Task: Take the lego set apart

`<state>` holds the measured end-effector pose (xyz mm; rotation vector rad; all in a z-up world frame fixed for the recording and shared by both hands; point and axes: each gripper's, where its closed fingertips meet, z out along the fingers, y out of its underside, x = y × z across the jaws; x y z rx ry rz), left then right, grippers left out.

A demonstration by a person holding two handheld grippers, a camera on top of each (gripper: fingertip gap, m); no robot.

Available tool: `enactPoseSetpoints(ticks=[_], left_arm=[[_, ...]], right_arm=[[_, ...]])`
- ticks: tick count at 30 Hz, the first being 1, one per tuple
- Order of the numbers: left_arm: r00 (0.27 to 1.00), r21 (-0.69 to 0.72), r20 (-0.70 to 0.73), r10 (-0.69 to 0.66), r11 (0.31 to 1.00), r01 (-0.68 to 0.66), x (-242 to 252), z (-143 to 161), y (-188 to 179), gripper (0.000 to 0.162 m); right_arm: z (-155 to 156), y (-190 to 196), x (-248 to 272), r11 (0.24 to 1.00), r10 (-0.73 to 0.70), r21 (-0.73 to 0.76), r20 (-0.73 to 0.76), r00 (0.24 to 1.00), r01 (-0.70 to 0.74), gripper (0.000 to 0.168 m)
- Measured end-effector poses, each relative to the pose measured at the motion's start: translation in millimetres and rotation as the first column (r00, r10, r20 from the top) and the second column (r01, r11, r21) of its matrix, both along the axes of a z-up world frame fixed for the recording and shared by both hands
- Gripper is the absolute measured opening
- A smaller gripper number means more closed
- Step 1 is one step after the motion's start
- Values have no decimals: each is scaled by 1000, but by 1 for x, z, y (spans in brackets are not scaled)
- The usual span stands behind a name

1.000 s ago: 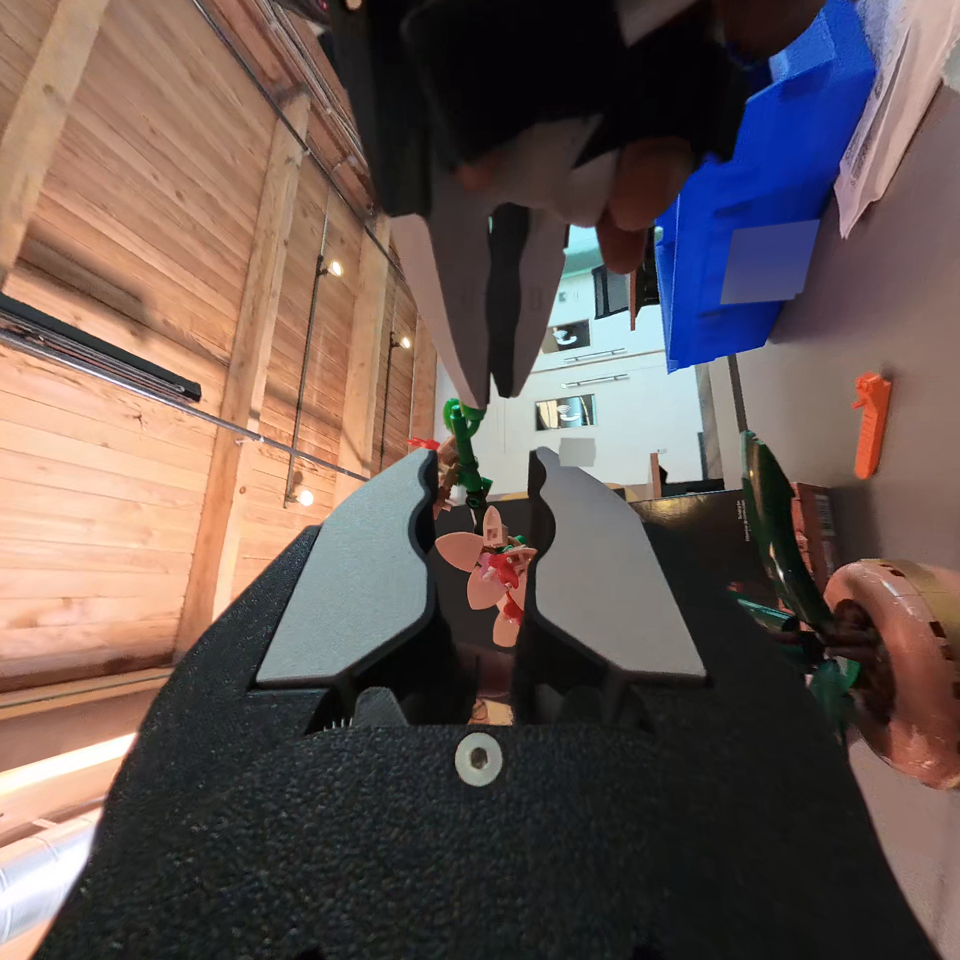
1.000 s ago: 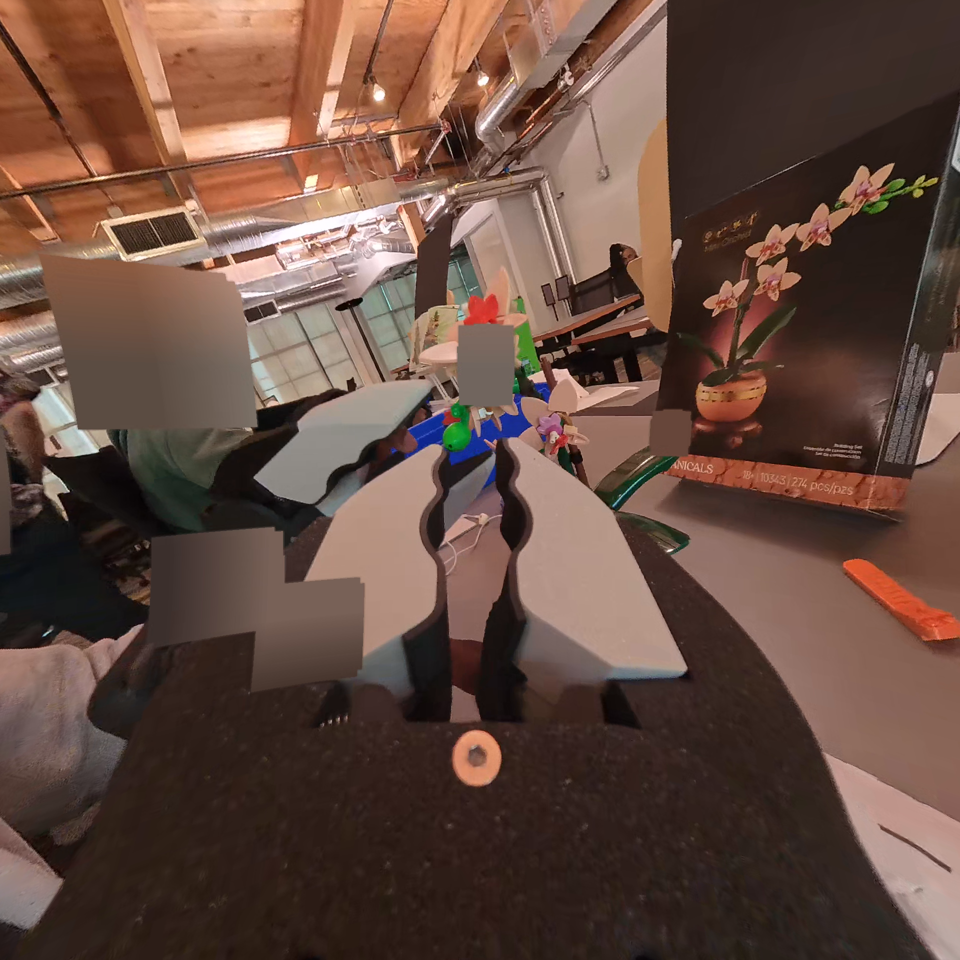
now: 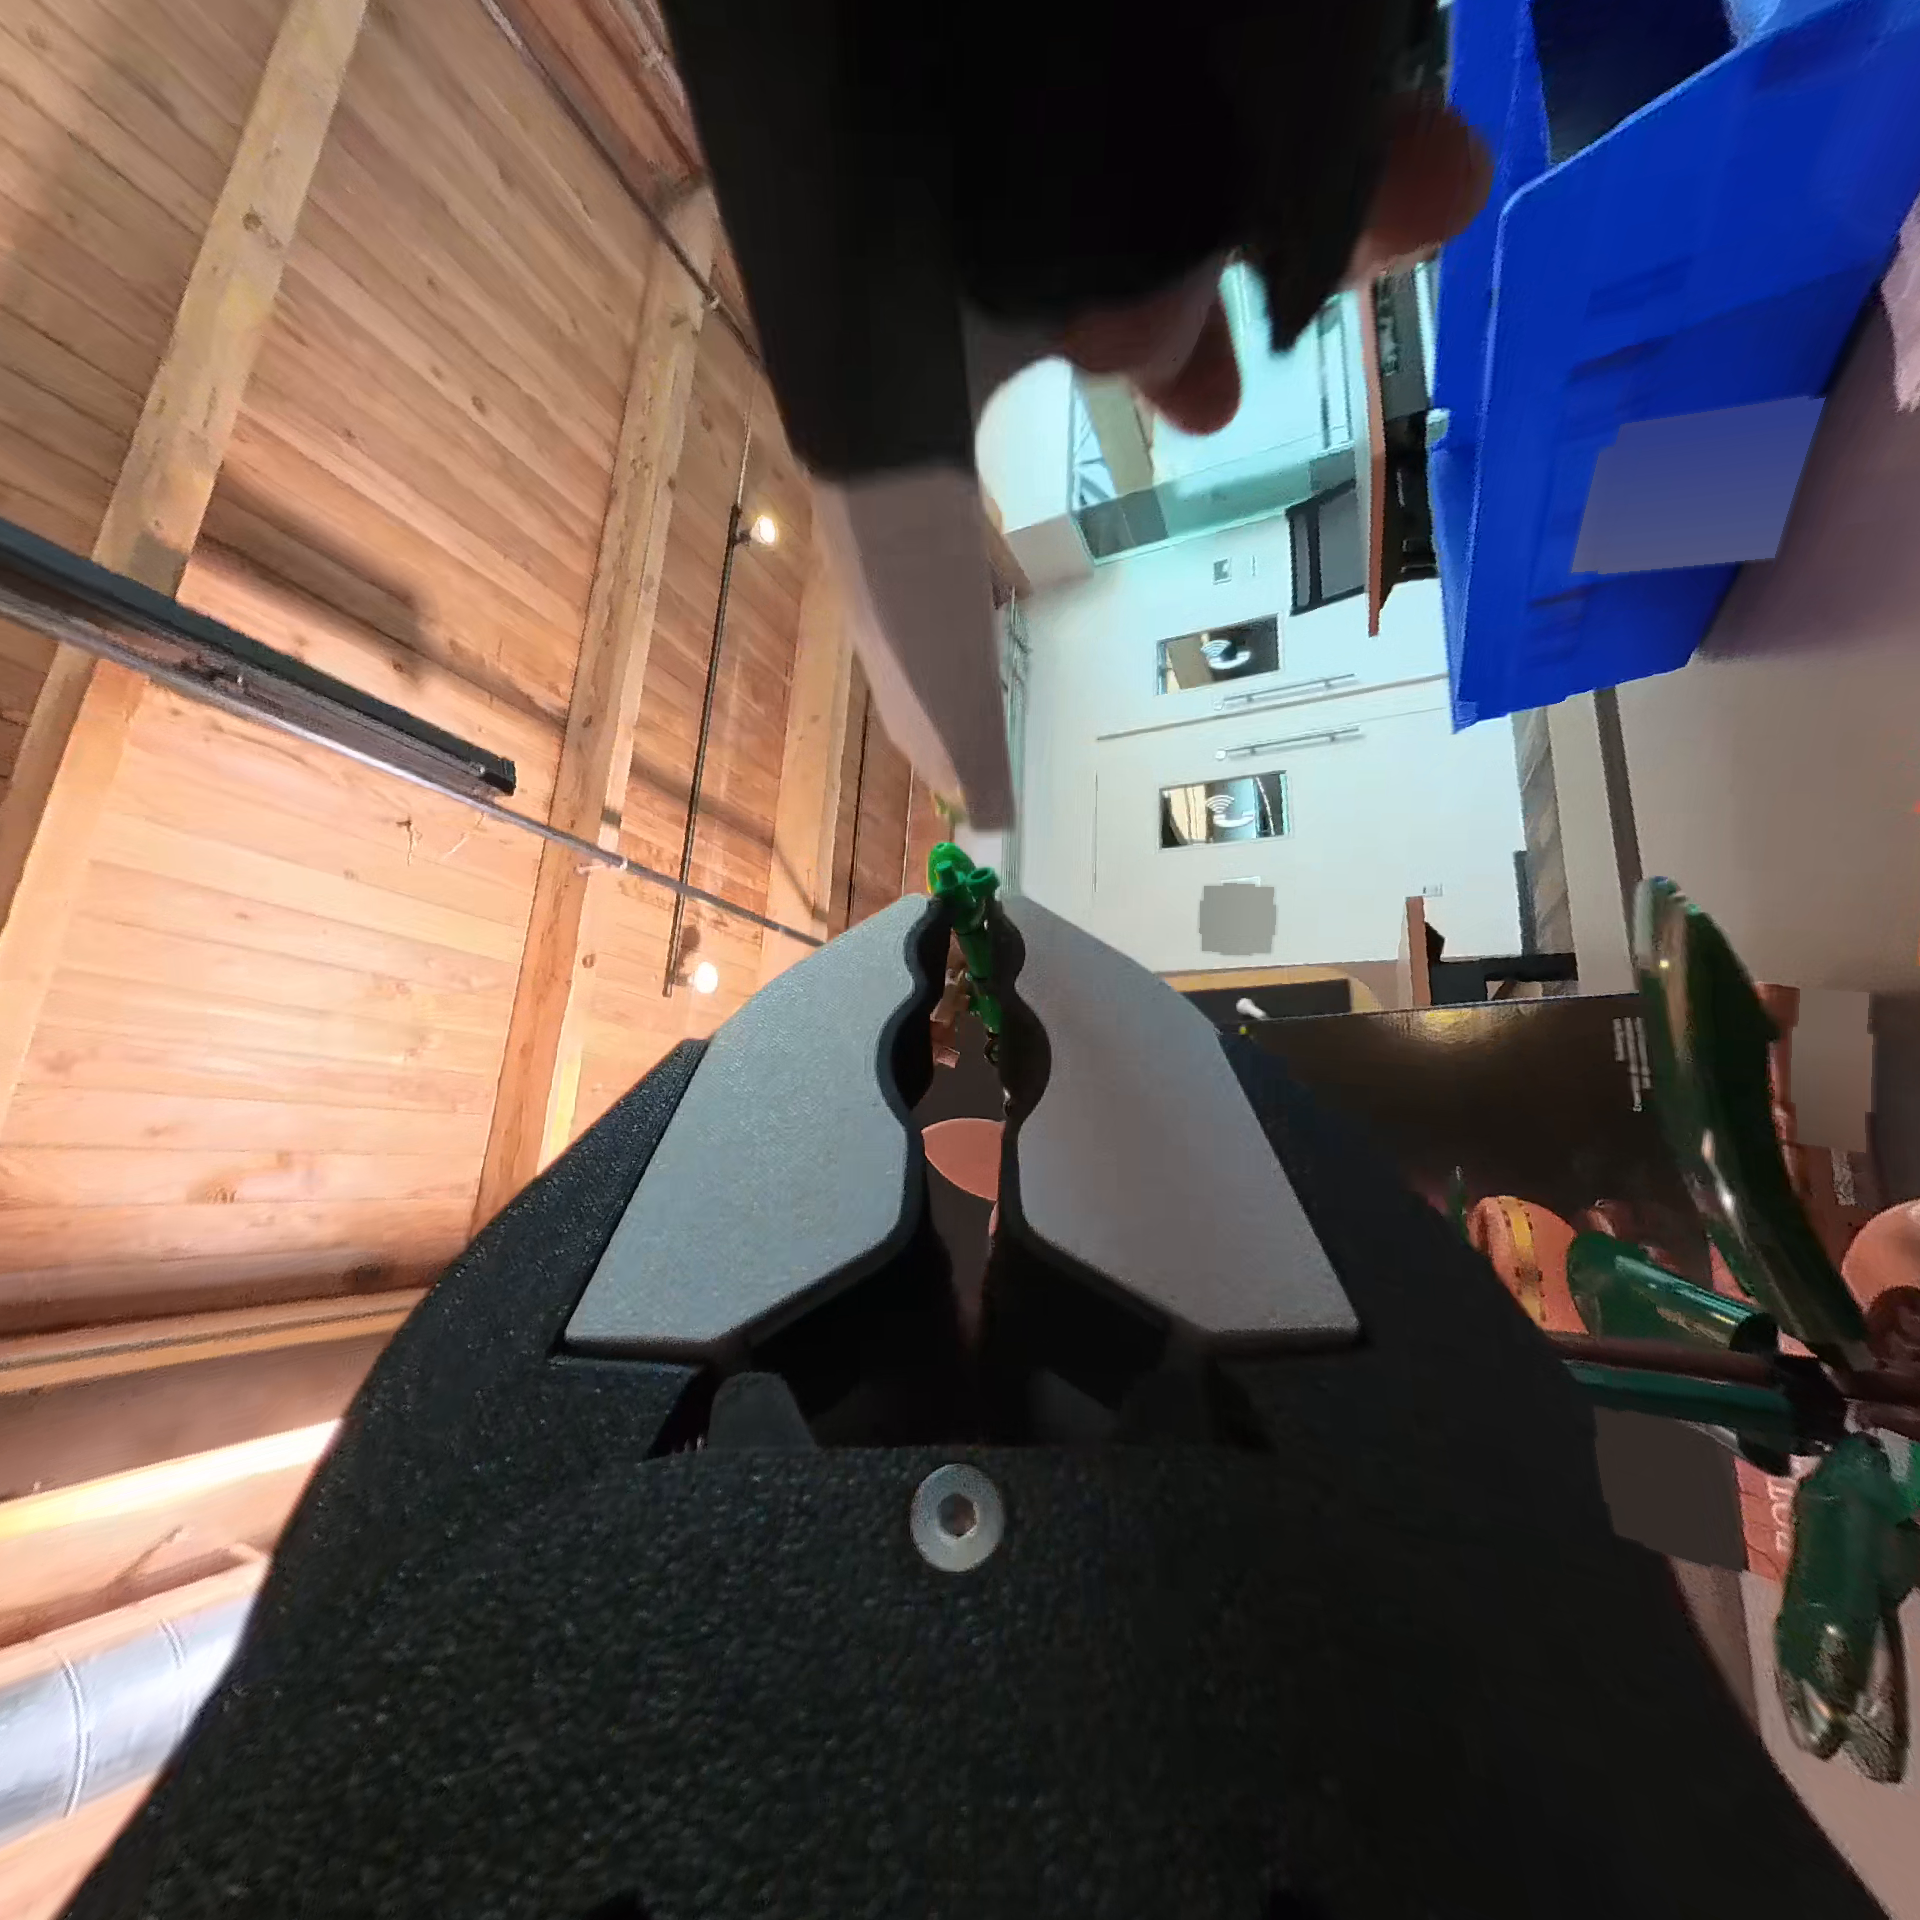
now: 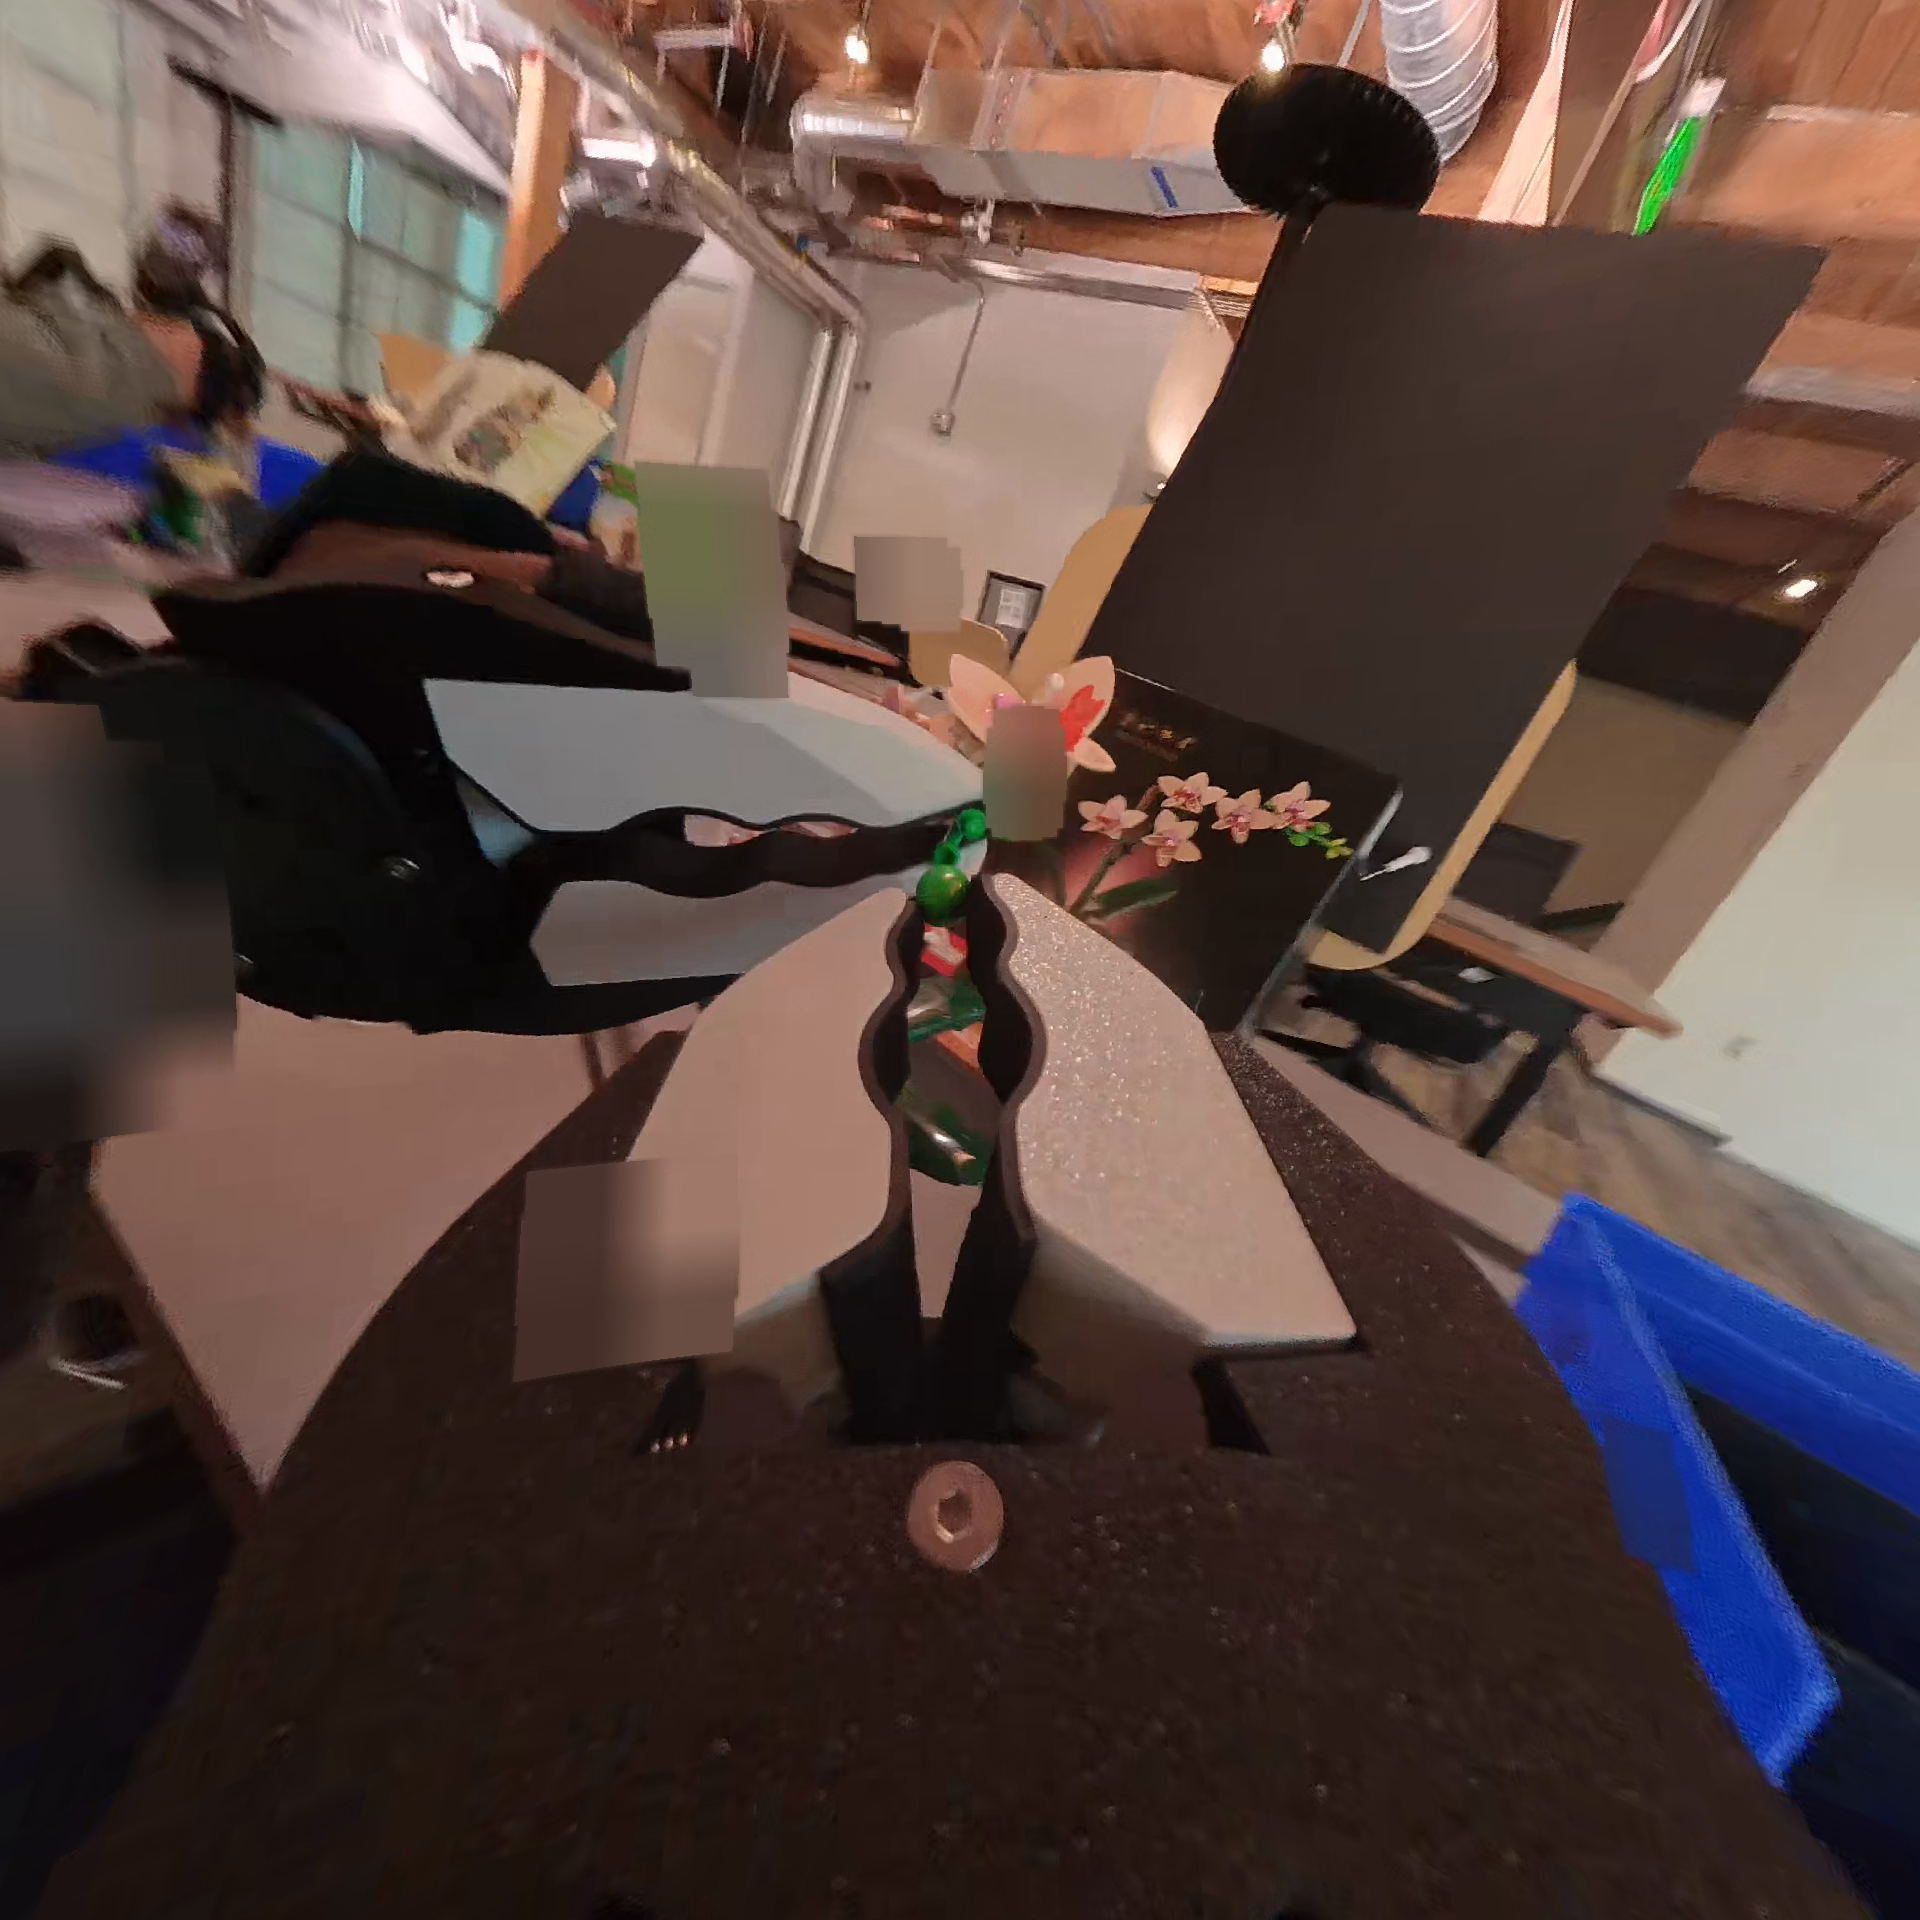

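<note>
Left wrist view: my left claw (image 3: 971, 940) clenched on green stem (image 3: 971, 925) of the lego orchid. Right claw (image 4: 948, 914) pinches stem tip (image 4: 940, 891). Step: separating stem; next, pull apart steadily.

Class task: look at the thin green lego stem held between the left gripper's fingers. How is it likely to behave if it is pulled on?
The green stem looks thin and built from short linked pieces, so it probably bends or pops apart at a joint. The left gripper pinches it only near the tips, so it may pivot or slip. It looks light for its length.
</note>
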<state>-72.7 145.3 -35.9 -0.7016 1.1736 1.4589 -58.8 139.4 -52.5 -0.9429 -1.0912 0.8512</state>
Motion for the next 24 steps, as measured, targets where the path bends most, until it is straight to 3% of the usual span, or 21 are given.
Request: enactPoseSetpoints(ticks=[6, 10, 12, 15, 19, 24], left_arm=[[1000, -8, -27, -8, 1000, 8, 3, -4, -4, 7], [999, 5, -41, -1, 1000, 1, 5, -8, -6, 8], [999, -1, -31, -18, 1000, 18, 8, -9, -10, 16], [999, 6, 14, -38, 999, 38, 13, -7, -21, 28], [998, 17, 48, -46, 999, 45, 27, -18, -41, 29], [993, 4, 113, -39, 999, 39, 38, -37, -48, 23]], right_arm=[[1, -2, 8, 967, 154, -194, -72, 985, -165, 7], [-3, 15, 30, 952, 167, -248, -72, 983, -180, 7], [-16, 31, 45, 953, 157, -263, -3, 988, -153, 7], [-50, 51, 70, 958, 150, -270, 167, 974, -101, 8], [-127, 60, 92, 949, 172, -316, 483, 859, -12, 8], [-185, 57, 79, 932, 171, -355, 608, 775, 73, 8]])
